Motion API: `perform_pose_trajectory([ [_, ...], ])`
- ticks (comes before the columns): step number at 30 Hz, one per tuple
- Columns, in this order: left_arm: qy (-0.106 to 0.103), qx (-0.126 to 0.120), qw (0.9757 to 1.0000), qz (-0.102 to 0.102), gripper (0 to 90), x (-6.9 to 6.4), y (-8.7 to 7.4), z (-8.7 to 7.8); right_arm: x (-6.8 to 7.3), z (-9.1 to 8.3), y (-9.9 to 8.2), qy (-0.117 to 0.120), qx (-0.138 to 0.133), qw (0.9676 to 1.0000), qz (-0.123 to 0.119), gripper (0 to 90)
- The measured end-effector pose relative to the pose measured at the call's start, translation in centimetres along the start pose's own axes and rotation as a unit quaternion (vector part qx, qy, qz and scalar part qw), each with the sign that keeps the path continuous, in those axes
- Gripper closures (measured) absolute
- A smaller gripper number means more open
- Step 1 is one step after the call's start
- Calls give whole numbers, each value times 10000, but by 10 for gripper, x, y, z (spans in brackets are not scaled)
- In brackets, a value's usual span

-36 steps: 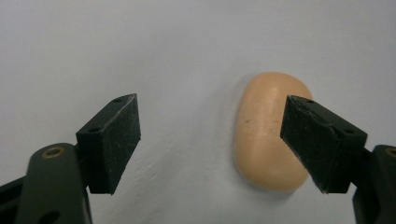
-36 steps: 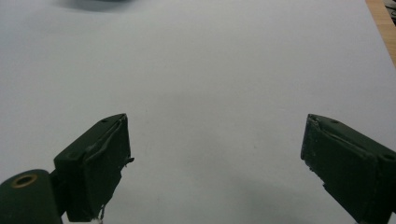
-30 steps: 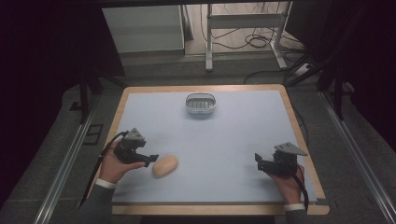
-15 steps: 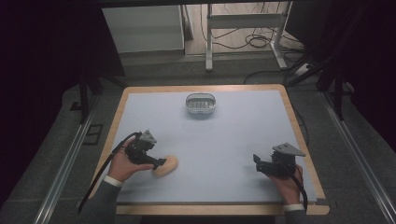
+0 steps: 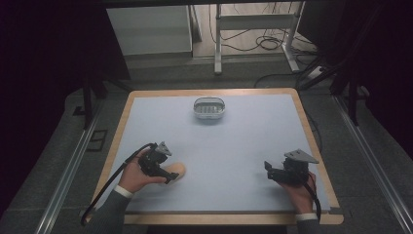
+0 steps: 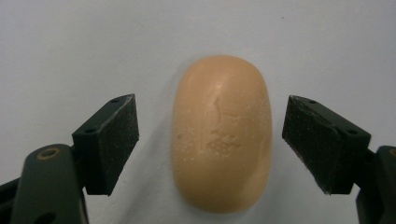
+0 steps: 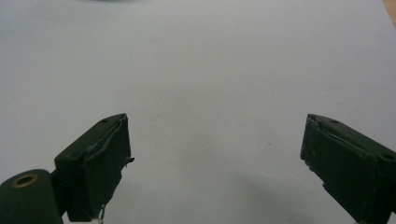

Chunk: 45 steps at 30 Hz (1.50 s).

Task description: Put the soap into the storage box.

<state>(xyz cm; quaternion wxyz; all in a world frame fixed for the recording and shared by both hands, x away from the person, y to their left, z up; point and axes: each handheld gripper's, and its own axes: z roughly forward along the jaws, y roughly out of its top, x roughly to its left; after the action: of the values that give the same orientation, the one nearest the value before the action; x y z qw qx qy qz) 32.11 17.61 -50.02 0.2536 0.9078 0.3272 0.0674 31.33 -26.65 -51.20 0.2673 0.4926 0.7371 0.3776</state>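
The left tool (image 6: 210,140) straddles a tan bar of soap (image 6: 222,133) lying on the pale tabletop (image 5: 243,146), its jaws just opened wider and spread to either side with neither pad touching. The step looks like the approach to a pick-up; next the jaws likely need to sink and close across the bar's narrow width. The right tool (image 7: 215,158) rests released over bare tabletop. A small basket (image 5: 209,108) sits well ahead, open surface all around, the near edge close behind the hands.

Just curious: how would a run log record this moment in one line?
left gripper: open, astride soap | right gripper: open, idle | dish: far side
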Motion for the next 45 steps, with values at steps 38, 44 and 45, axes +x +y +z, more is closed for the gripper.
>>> perform_pose_trajectory([
  [38, 60, 216, 9995, 215, 328, 1, 9, 10, -2, 0, 0, -89, -4, 10000, 27, 84],
  [44, 101, 101, 9997, 193, 329, 3, 17, 6, -2, 0, 0, -76, 12, 10000, 17, 84],
  [45, 117, 80, 9997, 195, 329, 4, 19, 5, -2, 0, 0, -72, 5, 10000, 25, 84],
])
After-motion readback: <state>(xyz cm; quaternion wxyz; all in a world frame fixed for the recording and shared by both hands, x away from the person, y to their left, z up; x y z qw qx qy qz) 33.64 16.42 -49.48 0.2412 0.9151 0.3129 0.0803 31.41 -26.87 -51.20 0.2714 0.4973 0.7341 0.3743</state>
